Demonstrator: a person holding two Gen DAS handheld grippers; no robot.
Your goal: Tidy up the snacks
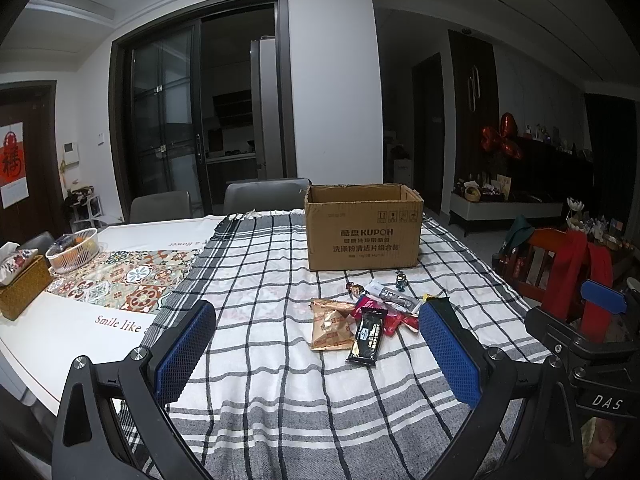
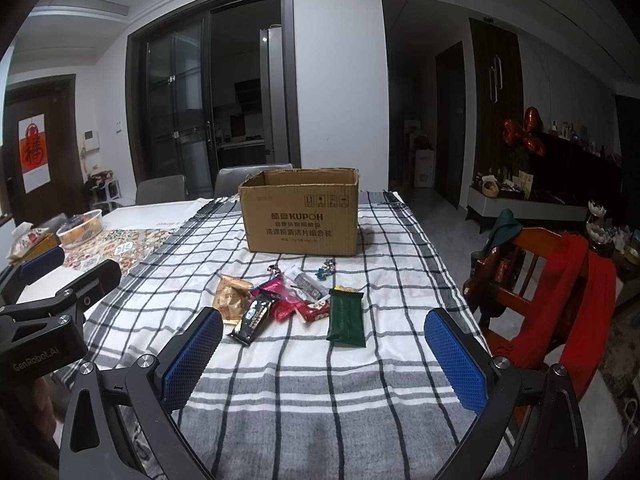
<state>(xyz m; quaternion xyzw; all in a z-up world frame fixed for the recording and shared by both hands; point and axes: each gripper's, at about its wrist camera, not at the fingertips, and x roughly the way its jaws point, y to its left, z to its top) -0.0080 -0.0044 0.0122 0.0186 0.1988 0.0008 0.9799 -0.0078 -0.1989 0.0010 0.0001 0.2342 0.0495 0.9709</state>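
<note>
In the left wrist view, the left claw (image 1: 316, 354) hangs wide open with nothing between its blue pads, low over the checked cloth (image 1: 280, 392) at the near edge of the desk. Ahead, around the middle of the desk, the snack pile (image 1: 360, 320) lies loose: a tan biscuit packet (image 1: 330, 326) and a black bar wrapper (image 1: 368, 336) overlap red wrappers, with small twisted candies (image 1: 356, 288) just beyond; the open cardboard box (image 1: 363, 228) stands toward the far edge. The likely trouble is that the wrappers are thin, slick and stacked, so a pinch could slide off or drag a neighbour along (or bunch the cloth). In the right wrist view, the right claw (image 2: 324, 360) is likewise fully spread and empty, near the front edge. A dark green packet (image 2: 346, 316) lies flat at the pile's right side, apart from the black bar wrapper (image 2: 256, 316), so it looks the easiest first pick; the cardboard box (image 2: 300, 212) sits well behind.
</note>
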